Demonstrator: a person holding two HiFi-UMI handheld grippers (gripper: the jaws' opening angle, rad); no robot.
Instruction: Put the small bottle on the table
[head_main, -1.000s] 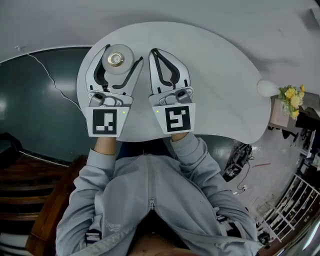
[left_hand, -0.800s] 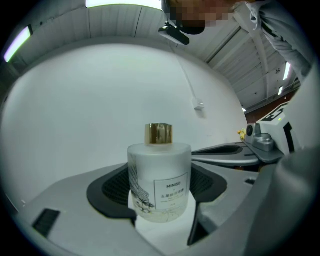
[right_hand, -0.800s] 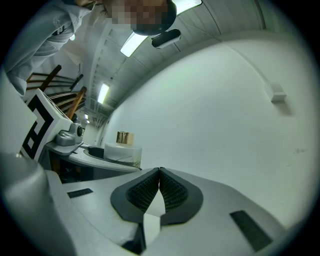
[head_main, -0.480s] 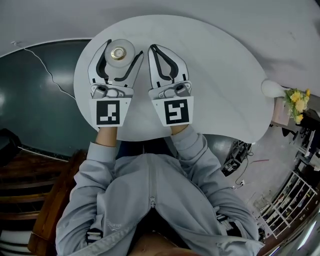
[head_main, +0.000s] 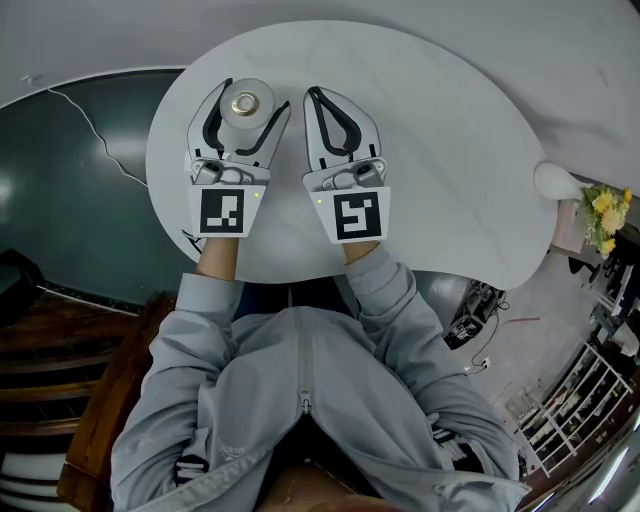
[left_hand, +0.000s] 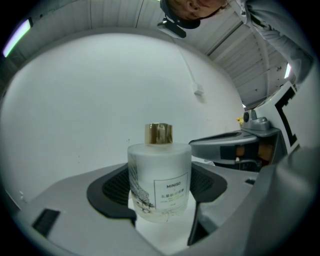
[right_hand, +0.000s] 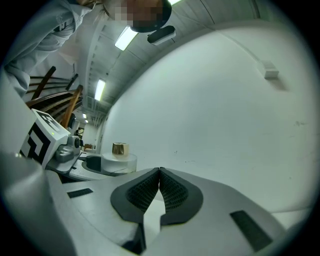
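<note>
The small bottle (head_main: 245, 103) is a frosted white cylinder with a gold cap and a printed label. It stands upright between the jaws of my left gripper (head_main: 256, 92), over the left part of the white table (head_main: 440, 150). In the left gripper view both dark pads lie against the sides of the bottle (left_hand: 160, 180), so the left gripper (left_hand: 160, 200) is shut on it. Whether its base touches the tabletop I cannot tell. My right gripper (head_main: 313, 93) hovers just to the right, shut, its pads meeting with nothing between them (right_hand: 159, 171). From there the bottle (right_hand: 119, 159) shows at the left.
The table is rounded and bare apart from the grippers. A white round object (head_main: 555, 180) and yellow flowers (head_main: 605, 215) sit past its right end. Dark floor with a thin cable (head_main: 100, 140) lies left, and wooden furniture (head_main: 60, 330) at the lower left.
Both grippers have drifted slightly right over the table while the head view shifted. The bottle stays between the left jaws, and the right jaws stay together.
</note>
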